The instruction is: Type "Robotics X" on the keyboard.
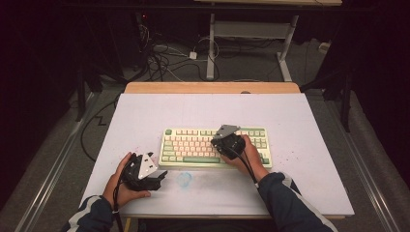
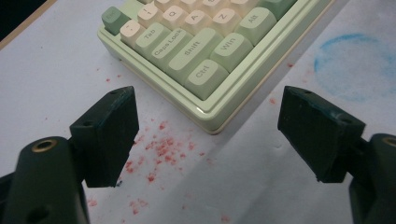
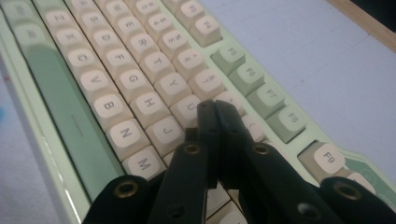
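Observation:
A pale green keyboard with cream keys lies at the middle of the white table top. My right gripper hangs over its right half, jaws shut with nothing between them. In the right gripper view its tips sit just above the keys beside U and J of the keyboard; whether they touch a key I cannot tell. My left gripper rests on the table near the keyboard's front left corner. Its jaws stand wide open and empty, facing the Ctrl corner of the keyboard.
A faint blue ring stain marks the table in front of the keyboard, also the blue ring at the right of the left gripper view. Red specks lie between the left jaws. A wooden edge borders the far side; cables lie on the floor beyond.

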A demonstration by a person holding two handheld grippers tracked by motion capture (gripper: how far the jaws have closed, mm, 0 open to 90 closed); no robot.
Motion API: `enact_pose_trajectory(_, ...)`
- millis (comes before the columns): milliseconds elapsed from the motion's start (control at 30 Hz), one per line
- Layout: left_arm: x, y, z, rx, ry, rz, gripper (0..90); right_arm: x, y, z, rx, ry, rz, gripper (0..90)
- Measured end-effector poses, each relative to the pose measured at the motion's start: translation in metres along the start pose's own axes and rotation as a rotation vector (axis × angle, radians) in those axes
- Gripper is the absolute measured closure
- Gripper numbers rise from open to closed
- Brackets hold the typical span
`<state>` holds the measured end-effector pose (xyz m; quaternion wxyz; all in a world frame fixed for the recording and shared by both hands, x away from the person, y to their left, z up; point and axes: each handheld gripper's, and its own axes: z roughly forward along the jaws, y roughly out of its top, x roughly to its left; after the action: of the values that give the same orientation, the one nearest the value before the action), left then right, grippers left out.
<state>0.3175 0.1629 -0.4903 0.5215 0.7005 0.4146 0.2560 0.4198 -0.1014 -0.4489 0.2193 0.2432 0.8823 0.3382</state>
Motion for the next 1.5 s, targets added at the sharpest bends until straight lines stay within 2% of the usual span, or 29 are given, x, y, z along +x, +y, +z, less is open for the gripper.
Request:
enact_pose_trajectory(200, 0.000, 0.001, 0.000, -0.005, 0.006, -0.003, 19.3, -0.004, -0.001, -0.018, -0.088, 0.022, 0.028, 85.9)
enact_pose_trajectory(333, 0.001, 0.001, -0.001, -0.005, 0.009, 0.003, 19.3, -0.008, -0.002, -0.037, -0.157, 0.005, 0.041, 80.9)
enact_pose_trajectory(467, 0.002, 0.001, -0.001, -0.009, 0.009, -0.002, 19.3, -0.011, -0.004, -0.056, -0.221, -0.015, 0.043, 71.7)
enact_pose_trajectory(633, 0.001, 0.002, -0.001, -0.009, 0.011, -0.002, 19.3, -0.012, -0.007, -0.077, -0.288, -0.056, 0.040, 52.7)
enact_pose_trajectory(700, 0.001, 0.002, -0.001, -0.011, 0.012, 0.002, 19.3, -0.011, -0.010, -0.083, -0.292, -0.099, 0.024, 45.1)
enact_pose_trajectory(800, 0.001, 0.002, -0.001, -0.016, 0.014, -0.010, 19.3, -0.010, -0.016, -0.092, -0.305, -0.131, -0.004, 37.7)
enact_pose_trajectory(867, 0.001, 0.003, -0.001, -0.017, 0.018, -0.010, 19.3, -0.010, -0.020, -0.097, -0.310, -0.137, 0.002, 35.6)
enact_pose_trajectory(1000, 0.002, 0.005, -0.003, -0.027, 0.017, -0.014, 20.5, -0.010, -0.031, -0.105, -0.307, -0.186, 0.016, 26.6)
enact_pose_trajectory(1100, 0.002, 0.008, -0.005, -0.046, 0.019, -0.021, 22.7, -0.009, -0.042, -0.112, -0.309, -0.188, 0.020, 24.1)
enact_pose_trajectory(1167, 0.002, 0.010, -0.006, -0.054, 0.015, -0.037, 25.2, -0.008, -0.049, -0.117, -0.310, -0.218, 0.018, 22.3)
enact_pose_trajectory(1233, 0.002, 0.011, -0.007, -0.054, 0.015, -0.031, 26.5, -0.007, -0.057, -0.121, -0.304, -0.243, 0.021, 20.3)
enact_pose_trajectory(1300, 0.002, 0.011, -0.007, -0.050, 0.018, -0.029, 29.4, -0.008, -0.065, -0.125, -0.308, -0.234, 0.043, 19.8)
enact_pose_trajectory(1500, 0.001, 0.012, -0.007, -0.043, 0.009, -0.028, 37.6, -0.010, -0.087, -0.137, -0.309, -0.265, 0.059, 18.6)
